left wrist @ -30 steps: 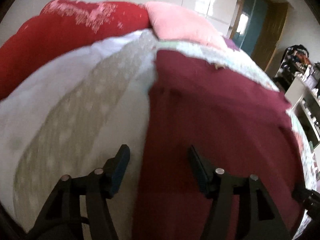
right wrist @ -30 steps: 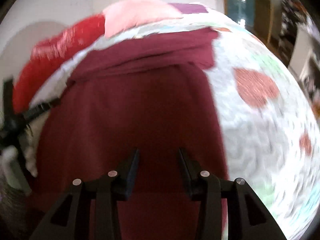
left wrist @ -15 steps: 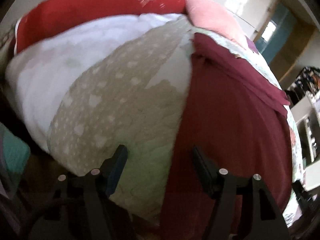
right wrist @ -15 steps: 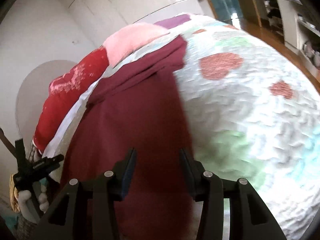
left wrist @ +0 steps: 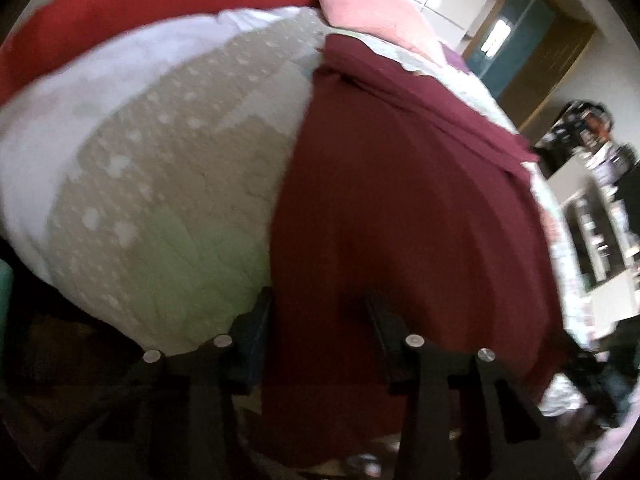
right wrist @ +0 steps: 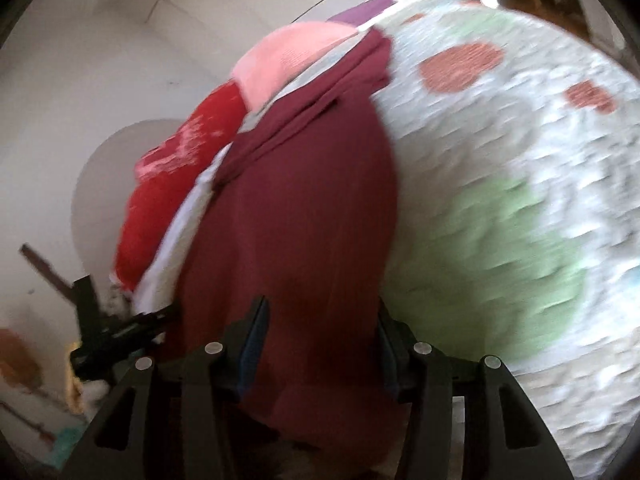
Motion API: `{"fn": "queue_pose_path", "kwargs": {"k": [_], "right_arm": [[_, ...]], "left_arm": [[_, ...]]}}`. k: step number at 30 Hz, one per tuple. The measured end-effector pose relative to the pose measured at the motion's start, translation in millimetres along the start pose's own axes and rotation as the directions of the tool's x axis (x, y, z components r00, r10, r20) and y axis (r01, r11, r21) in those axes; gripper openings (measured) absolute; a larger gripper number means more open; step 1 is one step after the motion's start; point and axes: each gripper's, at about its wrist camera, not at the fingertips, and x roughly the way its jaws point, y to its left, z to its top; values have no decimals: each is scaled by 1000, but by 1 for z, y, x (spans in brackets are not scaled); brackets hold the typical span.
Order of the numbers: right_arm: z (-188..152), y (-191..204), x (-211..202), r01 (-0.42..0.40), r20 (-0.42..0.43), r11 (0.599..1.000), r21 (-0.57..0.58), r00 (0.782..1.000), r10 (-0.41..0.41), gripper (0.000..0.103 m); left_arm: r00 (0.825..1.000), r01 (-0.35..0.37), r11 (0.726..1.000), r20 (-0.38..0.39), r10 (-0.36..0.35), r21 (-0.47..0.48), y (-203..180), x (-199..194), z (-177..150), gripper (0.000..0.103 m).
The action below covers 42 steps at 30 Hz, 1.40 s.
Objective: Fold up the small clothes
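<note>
1. Left wrist view: the dark maroon knit garment (left wrist: 400, 208) fills the centre and right of the frame, spread flat on the quilted bedspread with pale green and beige dotted patches (left wrist: 168, 184). A red cushion with pink speckles (left wrist: 132, 4) and a pink pillow (left wrist: 368, 12) sit along the top edge.
2. The left gripper (left wrist: 316, 312) is at the bottom centre, its jaws apart and just now closing in. The garment's near left edge runs between them, but blur hides whether the pads touch the cloth.
3. Only this view shows the teal door in a wooden frame (left wrist: 516, 36) at upper right and cluttered shelves at the right edge, too smeared to read.
4. Right wrist view: the same garment runs from bottom centre towards the top, with the quilt's rust-coloured and green blobs to the right.
5. The right gripper (right wrist: 320, 320) has its jaws parted, just now widening; the garment's near right edge lies between them, with no visible clamp.
6. Only here: the other gripper appears from outside at lower left, beside the garment's edge.
7. The garment's near hem is cut off in both views.
</note>
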Motion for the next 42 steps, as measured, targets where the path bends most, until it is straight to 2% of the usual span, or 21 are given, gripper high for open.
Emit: {"fn": "queue_pose_path", "kwargs": {"k": [3,5,9,14,18,19,20,21,22,23,24,25,26,30,34,39,42], "right_arm": [[-1,1,5,-32,-16,999,11,999,32,52],[-3,-2,5,-45,-14,999,29,999,45,52],[-4,-9,3,-69,-12,996,58,998,70,52],[-6,-5,4,-53,-11,998,32,999,53,52],[-11,-1,4,-72,-18,996,42,997,73,52],[-13,0,5,-77,-22,996,42,997,78,52],[-15,2,7,-79,-30,996,39,996,81,52],[-17,4,8,-75,-32,997,32,997,76,52],[-19,7,10,-68,-32,997,22,997,68,52],[-20,10,12,-51,-29,999,4,998,51,48],[-21,13,13,-27,-26,1000,-12,999,26,41],[-20,16,14,14,-25,999,-30,1000,-15,22],[-18,19,16,64,-30,997,-53,997,-66,12],[-10,14,9,47,-30,999,-4,998,-47,11],[-7,15,-8,20,-28,1000,7,999,-19,10],[-23,22,-39,-24,-54,1000,4,998,24,10],[-43,26,-54,-24,-81,1000,-13,996,23,10]], "left_arm": [[997,72,997,-9,-72,-34,9,-2,-2,42],[988,149,984,-13,-151,-98,21,-3,-4,42],[970,236,961,-33,-243,-144,28,1,-4,44],[968,237,968,-61,-242,-78,14,4,-12,57],[975,212,975,-59,-216,-59,9,5,-17,57],[977,200,978,-58,-203,-60,8,3,-19,56],[982,179,982,-58,-182,-57,6,4,-19,45],[989,130,990,-58,-132,-47,3,5,-19,36],[993,103,994,-58,-105,-42,5,5,-20,19],[994,83,996,-65,-85,-42,6,5,-18,12],[992,102,993,-69,-106,-60,9,4,-17,8],[987,136,986,-76,-144,-100,16,1,-14,8],[985,145,982,-73,-154,-120,19,-2,-11,8],[984,168,980,-40,-173,-111,15,-22,-3,7],[983,182,982,-7,-182,-42,0,-50,-7,7],[977,212,977,-47,-210,27,-12,-70,-43,7],[981,190,979,-64,-185,77,-20,-72,-62,7]]}}
